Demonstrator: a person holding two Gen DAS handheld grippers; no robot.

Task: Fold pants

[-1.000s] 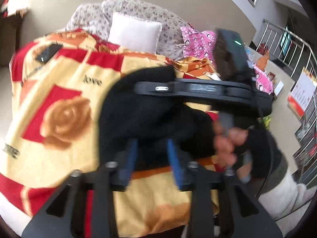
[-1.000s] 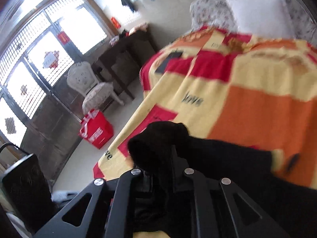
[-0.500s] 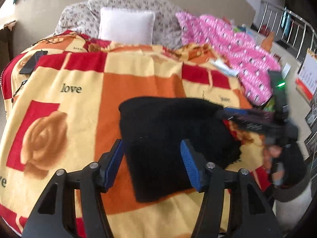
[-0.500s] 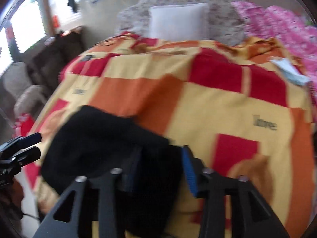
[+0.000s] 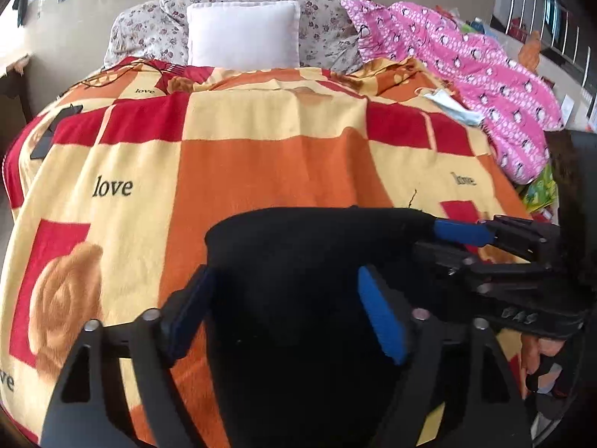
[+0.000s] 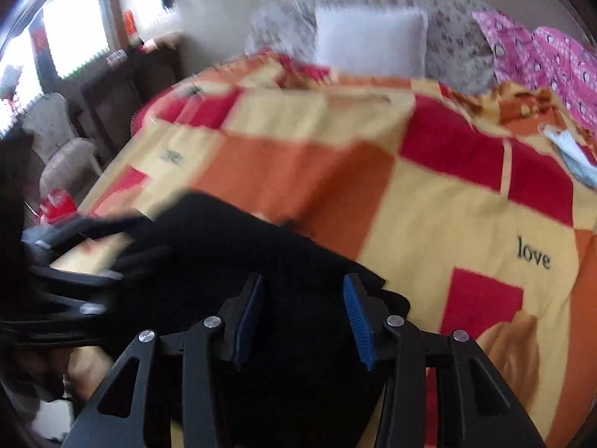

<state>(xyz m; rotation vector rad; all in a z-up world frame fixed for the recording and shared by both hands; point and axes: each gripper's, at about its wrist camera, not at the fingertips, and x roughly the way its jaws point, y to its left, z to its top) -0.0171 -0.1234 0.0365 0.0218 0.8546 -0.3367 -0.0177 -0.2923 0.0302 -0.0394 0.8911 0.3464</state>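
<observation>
The black pants (image 5: pixel 298 261) lie folded in a compact pile on the near edge of the bed's orange, red and yellow blanket (image 5: pixel 261 156). My left gripper (image 5: pixel 287 298) is open over the pile's near left part, its blue pads apart and empty. My right gripper (image 6: pixel 304 302) is open over the pile's near right part in the right wrist view, where the pants (image 6: pixel 231 246) look blurred. The right gripper also shows in the left wrist view (image 5: pixel 485 239) at the pile's right edge. The left gripper shows at the left in the right wrist view (image 6: pixel 74 231).
A white pillow (image 5: pixel 242 33) leans on a floral cushion (image 5: pixel 328 11) at the bed's head. A pink quilt (image 5: pixel 466 63) and a face mask (image 5: pixel 451 104) lie at the right. A dark phone (image 5: pixel 56 130) lies far left. Chairs (image 6: pixel 63 142) stand beside the bed.
Both grippers have let go of the pants and opened. The pants have come down from the air onto the blanket as a folded pile. Both cameras now face the bed's head.
</observation>
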